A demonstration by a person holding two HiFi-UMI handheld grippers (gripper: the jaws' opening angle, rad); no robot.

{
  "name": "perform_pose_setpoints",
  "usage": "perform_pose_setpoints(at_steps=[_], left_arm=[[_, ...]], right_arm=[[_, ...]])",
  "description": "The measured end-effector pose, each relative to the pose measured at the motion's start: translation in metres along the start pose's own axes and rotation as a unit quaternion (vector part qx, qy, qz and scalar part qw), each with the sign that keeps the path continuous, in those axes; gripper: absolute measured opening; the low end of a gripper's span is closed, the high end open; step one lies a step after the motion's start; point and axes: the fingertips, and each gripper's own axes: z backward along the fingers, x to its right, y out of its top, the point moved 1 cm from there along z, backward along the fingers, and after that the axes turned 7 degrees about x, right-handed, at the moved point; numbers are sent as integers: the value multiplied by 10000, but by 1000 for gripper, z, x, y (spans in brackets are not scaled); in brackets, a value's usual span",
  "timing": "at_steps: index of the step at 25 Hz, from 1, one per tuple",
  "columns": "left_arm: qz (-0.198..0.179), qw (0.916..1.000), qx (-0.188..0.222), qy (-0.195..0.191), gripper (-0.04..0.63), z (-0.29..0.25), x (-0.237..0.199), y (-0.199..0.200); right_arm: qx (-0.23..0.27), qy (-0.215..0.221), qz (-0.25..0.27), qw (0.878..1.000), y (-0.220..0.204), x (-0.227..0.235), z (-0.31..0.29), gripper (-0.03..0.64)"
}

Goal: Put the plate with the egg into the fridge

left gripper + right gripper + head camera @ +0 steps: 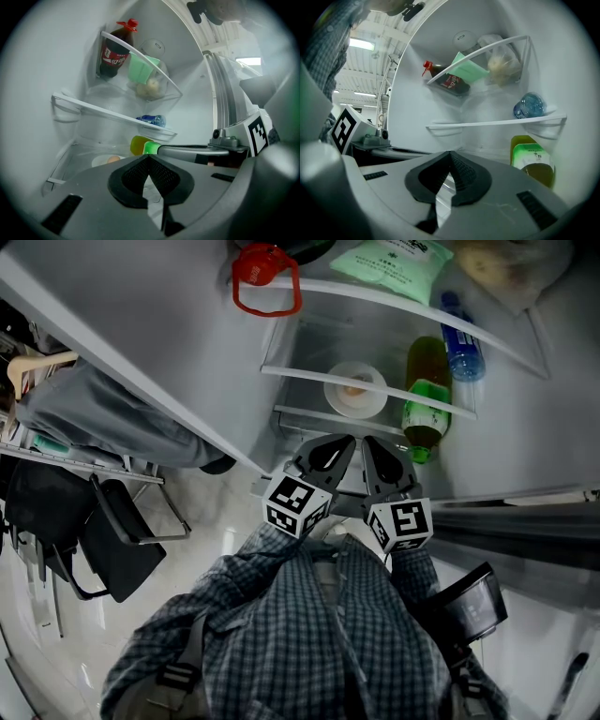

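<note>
on the fridge's lower shelf [302, 414], near its middle and just left of the green-capped bottle [427, 399], sits the plate [354, 401] with the egg [353, 387]. placing looks done. left tool [330, 454] and right tool [382, 461] are both pressed together, pinching nothing, clear of the shelf's front edge. next up, i'd say: swing the door [141, 352] shut.

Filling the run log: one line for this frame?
plate with egg: on fridge shelf | left gripper: shut, empty | right gripper: shut, empty
</note>
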Motion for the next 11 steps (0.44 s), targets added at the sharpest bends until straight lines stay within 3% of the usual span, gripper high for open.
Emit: perform_pose_setpoints(at_steps=[11], left_arm=[[3, 10000, 32, 58, 6, -2, -2, 1]], right_arm=[[-195, 190, 28, 9996, -8, -4, -2, 6]])
